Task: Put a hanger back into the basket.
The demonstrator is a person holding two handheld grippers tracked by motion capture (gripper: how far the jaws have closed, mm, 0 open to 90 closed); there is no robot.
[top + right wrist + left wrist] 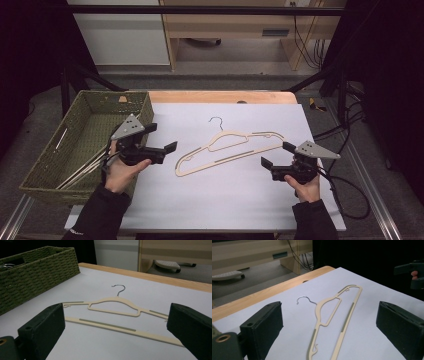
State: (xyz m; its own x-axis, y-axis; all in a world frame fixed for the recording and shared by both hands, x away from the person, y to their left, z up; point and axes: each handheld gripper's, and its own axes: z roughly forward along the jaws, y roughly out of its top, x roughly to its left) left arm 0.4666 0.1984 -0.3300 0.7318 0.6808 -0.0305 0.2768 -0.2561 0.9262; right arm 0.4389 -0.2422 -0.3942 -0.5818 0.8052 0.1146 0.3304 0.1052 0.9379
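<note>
Between two wide-open, empty claws [161, 138] [274, 155], flat cream hanger [227, 150] on white sheet [225, 200].

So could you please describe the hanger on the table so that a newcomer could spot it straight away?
Look at the white sheet that covers the table, to the right of the green woven basket. The hanger lies flat near the sheet's middle, between the left gripper and the right gripper. It is cream, with a small metal hook, while the hangers in the basket are thin metal rods.
</note>
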